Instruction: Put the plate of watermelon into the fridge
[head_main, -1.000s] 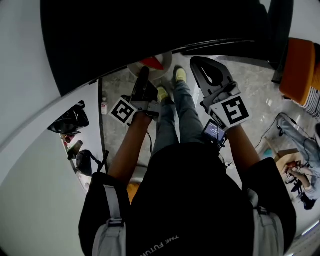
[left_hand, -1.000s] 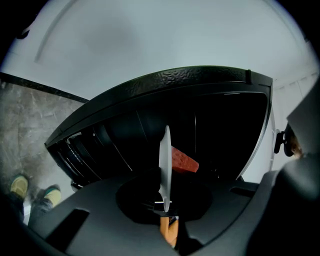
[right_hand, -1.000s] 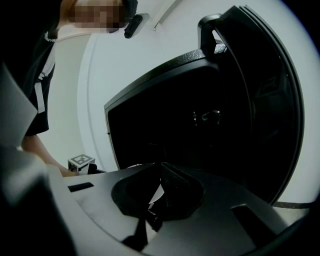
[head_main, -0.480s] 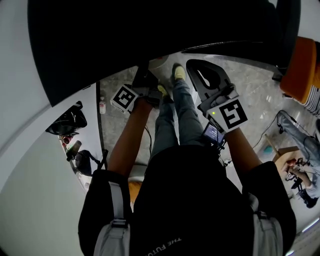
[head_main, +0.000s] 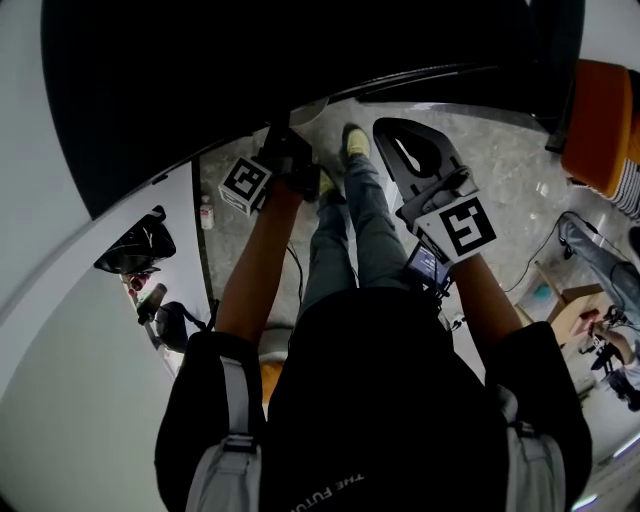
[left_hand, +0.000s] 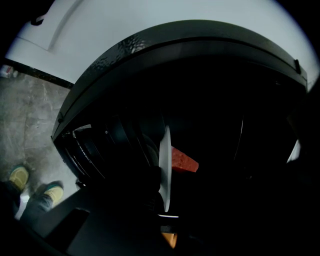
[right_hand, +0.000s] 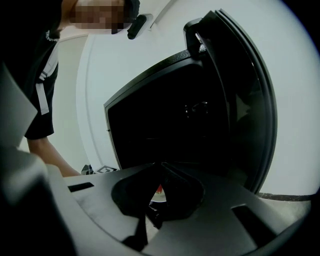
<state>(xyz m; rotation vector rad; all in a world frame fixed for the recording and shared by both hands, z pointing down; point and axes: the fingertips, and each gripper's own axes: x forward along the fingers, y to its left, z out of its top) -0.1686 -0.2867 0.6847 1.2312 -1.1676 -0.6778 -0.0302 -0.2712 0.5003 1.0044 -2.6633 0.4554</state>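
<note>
Watermelon (left_hand: 182, 160), a red wedge, sits on the white plate (left_hand: 165, 165), and both are now inside the dark mouth of the fridge (left_hand: 150, 45). In the left gripper view the plate appears edge-on as a thin pale curve, with the wedge to its right against blackness. The left tool (left_hand: 162, 210) is clenched on the plate's near rim.

A second ago the head view showed the plate and its red slice out in front of the fridge's edge, above the person's shoes. Half a second ago only a pale part of the plate was left in sight there. Now just a sliver of the plate (head_main: 308, 110) shows under the black edge of the fridge (head_main: 250, 80), and no red can be made out. The left tool (head_main: 288, 145) and its marker cube (head_main: 246, 185) have moved up the picture toward that edge, and the forearm behind them is stretched out further.

The right tool (head_main: 395, 130) has hardly shifted across the three head views. It hangs over the grey floor (head_main: 500, 190) beside the person's right leg. In the right gripper view its jaws meet in a peak with nothing held, so the right tool (right_hand: 160, 167) is clenched and empty. Beyond it the fridge (right_hand: 165, 115) stands with its door (right_hand: 250, 110) swung open to the right. A small patch of the plate (right_hand: 156, 196) shows through the gap below the peak.
</note>
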